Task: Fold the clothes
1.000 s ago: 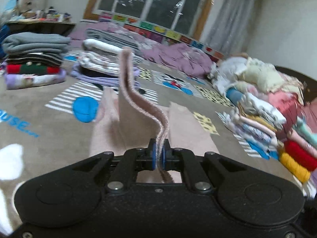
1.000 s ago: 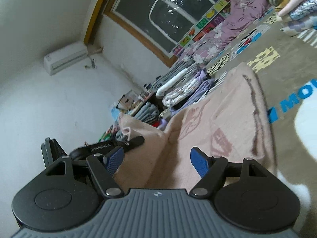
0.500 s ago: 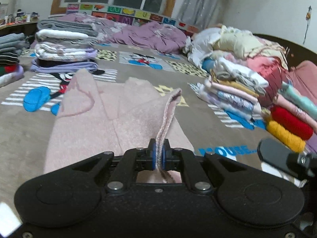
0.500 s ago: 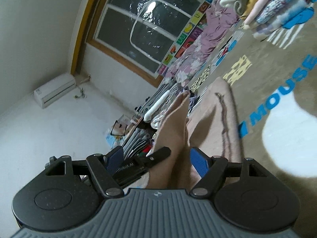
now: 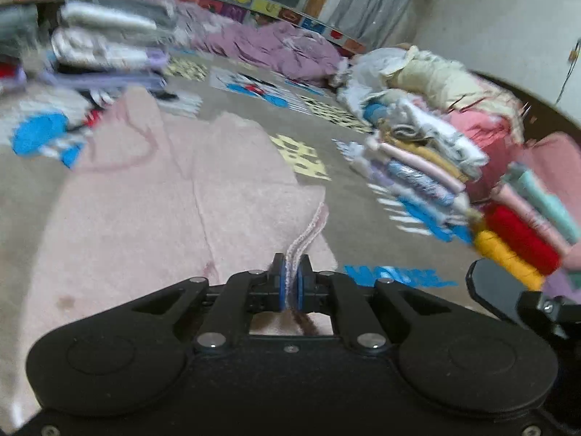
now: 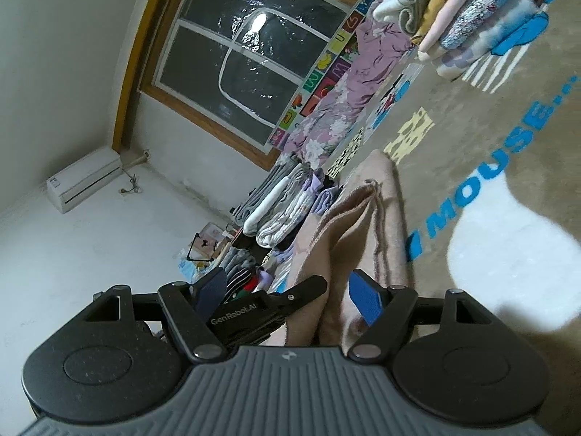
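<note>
Left wrist view, floor: a grey-brown cartoon rug point(image 5: 348, 200) with blue lettering covers pretty much everything, and the whole shot is kinda smeared with blur.
Pink garment: the pink fuzzy garment point(image 5: 152, 196) is spread flat on the rug right in front of the camera, with one edge pulled up off the pile.
Right-side stack: folded clothes point(image 5: 428, 170) piled on the rug at the right of the view, with red and yellow rolls at the near end.
Far stacks: more folded piles point(image 5: 105, 51) at the back left, with a purple bedding heap point(image 5: 290, 51) beside them under the window.
Left gripper: the left gripper point(image 5: 289, 285) has its jaws clenched on that raised edge of the pink garment, the cloth sandwiched between the blue pads.
Right wrist view, right gripper: the right gripper point(image 6: 287, 296) has its jaws standing wide, released. A fold of the garment hangs between them, and the blue pads aren't pressing it as far as I can see.
Extra: the left gripper's black finger, with its GenRobot.AI label, sits in that same gap.
</note>
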A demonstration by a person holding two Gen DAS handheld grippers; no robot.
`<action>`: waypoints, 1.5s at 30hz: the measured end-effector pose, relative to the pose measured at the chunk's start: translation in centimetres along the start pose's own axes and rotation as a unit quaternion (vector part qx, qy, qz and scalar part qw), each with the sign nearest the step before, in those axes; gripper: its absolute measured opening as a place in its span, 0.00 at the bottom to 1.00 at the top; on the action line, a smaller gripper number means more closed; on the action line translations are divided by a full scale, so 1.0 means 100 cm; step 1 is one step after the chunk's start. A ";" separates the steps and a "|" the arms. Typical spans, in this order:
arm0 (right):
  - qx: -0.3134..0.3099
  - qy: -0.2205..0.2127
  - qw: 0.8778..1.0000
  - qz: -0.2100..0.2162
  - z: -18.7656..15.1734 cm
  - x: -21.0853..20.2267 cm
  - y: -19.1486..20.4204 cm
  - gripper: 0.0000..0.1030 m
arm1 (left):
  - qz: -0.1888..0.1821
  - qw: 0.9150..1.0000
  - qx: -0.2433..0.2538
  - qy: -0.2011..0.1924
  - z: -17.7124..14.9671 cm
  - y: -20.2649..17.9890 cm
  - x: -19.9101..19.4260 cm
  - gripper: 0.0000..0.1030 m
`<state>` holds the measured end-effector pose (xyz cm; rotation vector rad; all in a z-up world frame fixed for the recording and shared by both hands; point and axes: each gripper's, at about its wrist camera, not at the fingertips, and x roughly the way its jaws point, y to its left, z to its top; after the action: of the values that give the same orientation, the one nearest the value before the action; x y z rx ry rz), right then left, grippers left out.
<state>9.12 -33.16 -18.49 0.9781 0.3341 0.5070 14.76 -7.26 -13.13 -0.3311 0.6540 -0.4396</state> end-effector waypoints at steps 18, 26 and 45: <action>-0.074 0.027 0.997 -0.025 -0.009 0.014 0.008 0.72 | 0.035 0.995 -0.027 -0.093 0.016 0.119 -0.129 0.33; -0.132 0.058 0.988 -0.051 -0.006 0.037 0.026 0.71 | -0.001 0.993 0.109 -0.038 -0.014 0.090 -0.136 0.33; -0.143 0.141 0.975 -0.098 0.008 0.096 0.026 0.35 | -0.009 0.960 0.274 0.065 -0.061 0.053 -0.111 0.33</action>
<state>16.86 -27.29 -16.24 0.5855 0.5895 0.4979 4.52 1.77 -14.31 0.2194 0.6302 -0.6435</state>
